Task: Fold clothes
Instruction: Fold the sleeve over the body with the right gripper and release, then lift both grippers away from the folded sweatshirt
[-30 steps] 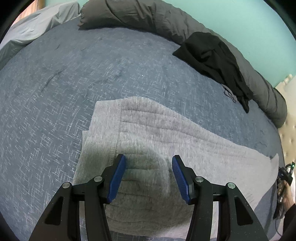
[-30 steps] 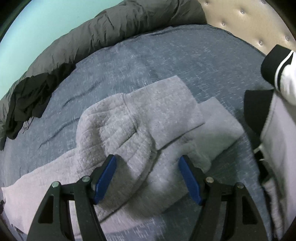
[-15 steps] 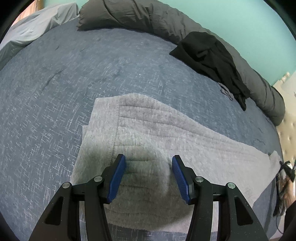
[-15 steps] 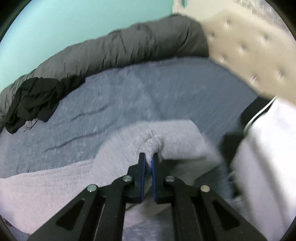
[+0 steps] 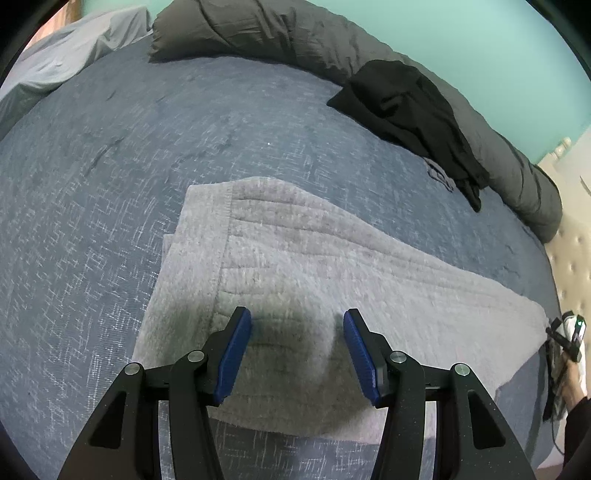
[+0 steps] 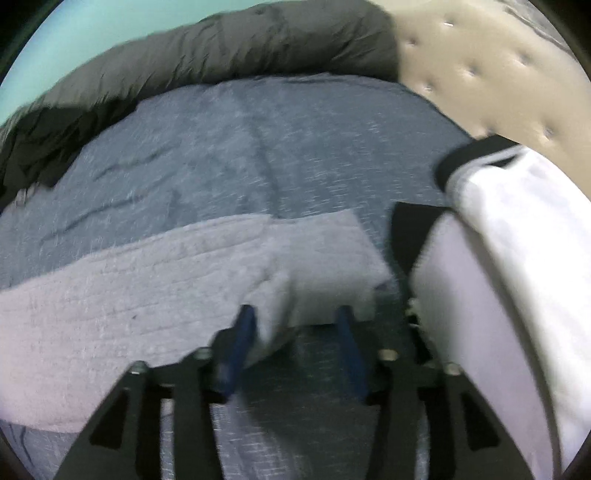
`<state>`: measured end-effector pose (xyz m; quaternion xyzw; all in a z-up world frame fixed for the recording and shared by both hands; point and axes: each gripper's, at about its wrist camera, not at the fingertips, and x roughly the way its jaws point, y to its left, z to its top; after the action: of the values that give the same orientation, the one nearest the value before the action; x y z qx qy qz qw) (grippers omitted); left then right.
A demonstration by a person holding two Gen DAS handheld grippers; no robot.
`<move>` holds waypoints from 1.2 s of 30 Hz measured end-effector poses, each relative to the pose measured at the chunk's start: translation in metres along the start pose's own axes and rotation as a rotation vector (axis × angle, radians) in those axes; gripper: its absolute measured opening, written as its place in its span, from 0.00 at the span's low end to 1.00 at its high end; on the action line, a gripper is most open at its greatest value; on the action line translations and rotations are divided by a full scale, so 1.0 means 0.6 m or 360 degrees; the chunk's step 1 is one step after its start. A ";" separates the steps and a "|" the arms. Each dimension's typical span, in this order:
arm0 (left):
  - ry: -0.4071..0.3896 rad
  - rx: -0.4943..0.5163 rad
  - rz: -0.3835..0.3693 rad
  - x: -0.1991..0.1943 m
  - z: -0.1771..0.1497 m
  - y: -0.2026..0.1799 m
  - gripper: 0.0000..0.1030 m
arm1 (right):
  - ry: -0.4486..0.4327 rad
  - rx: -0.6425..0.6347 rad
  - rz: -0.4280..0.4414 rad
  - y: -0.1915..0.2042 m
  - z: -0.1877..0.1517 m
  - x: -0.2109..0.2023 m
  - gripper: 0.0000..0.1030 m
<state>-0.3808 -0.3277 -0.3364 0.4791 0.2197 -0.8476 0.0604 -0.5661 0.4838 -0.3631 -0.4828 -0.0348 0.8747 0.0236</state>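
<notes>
Grey garment [image 5: 332, 266] lies flat across the near part of the blue bed [image 5: 110, 184]. My left gripper [image 5: 297, 350] hovers over its left end, fingers wide apart, holding nothing. My right gripper [image 6: 295, 343] is over the garment's right end, fingers spread, nothing clamped; that view is blurred. Black clothing [image 5: 413, 110] lies far right, against the dark duvet [image 5: 277, 33].

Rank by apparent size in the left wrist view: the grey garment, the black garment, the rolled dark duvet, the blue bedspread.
1. blue bedspread
2. grey garment, though it lies nearest the camera
3. rolled dark duvet, far off, so its rank is unsure
4. black garment
</notes>
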 end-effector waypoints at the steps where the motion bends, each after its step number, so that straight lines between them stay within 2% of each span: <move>1: 0.0001 0.0001 -0.0001 0.000 -0.001 0.000 0.55 | -0.0037 0.0022 -0.0010 -0.005 0.000 -0.008 0.51; 5: 0.0006 0.0003 -0.0005 0.002 -0.005 -0.002 0.55 | -0.0147 0.0008 -0.0128 -0.011 -0.008 -0.033 0.51; 8: 0.0009 0.0001 -0.0007 0.004 -0.009 -0.002 0.55 | -0.0139 0.0068 -0.0048 -0.016 -0.008 -0.032 0.51; 11: 0.0014 -0.0001 -0.0007 0.006 -0.013 -0.002 0.55 | -0.0151 0.0064 -0.0027 -0.004 -0.006 -0.024 0.51; 16: -0.0003 -0.0048 -0.0029 -0.009 -0.026 0.010 0.55 | 0.0106 0.0010 -0.0078 0.019 -0.014 0.036 0.50; 20: 0.0008 -0.0063 -0.0042 -0.021 -0.045 0.020 0.55 | -0.0063 0.0069 -0.0140 0.019 -0.028 -0.006 0.51; 22: 0.0007 -0.0062 -0.0045 -0.029 -0.056 0.022 0.55 | -0.0158 0.0098 -0.0127 0.023 -0.046 -0.038 0.51; 25: -0.0005 -0.0082 -0.0061 -0.041 -0.074 0.025 0.55 | -0.0260 0.0175 0.0066 0.041 -0.086 -0.085 0.51; 28: -0.0011 -0.0089 -0.0080 -0.049 -0.093 0.022 0.55 | -0.0278 0.0215 0.0255 0.074 -0.132 -0.119 0.51; 31: -0.0030 -0.0087 -0.0094 -0.059 -0.114 0.017 0.55 | -0.0243 0.0201 0.0409 0.126 -0.177 -0.141 0.51; 36: -0.0102 -0.0100 -0.0111 -0.087 -0.163 0.007 0.55 | -0.0171 0.0045 0.0662 0.245 -0.251 -0.175 0.51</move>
<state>-0.2746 -0.2951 -0.3374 0.4418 0.2608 -0.8568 0.0528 -0.3838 0.3354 -0.3669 -0.4318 0.0766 0.8857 -0.1525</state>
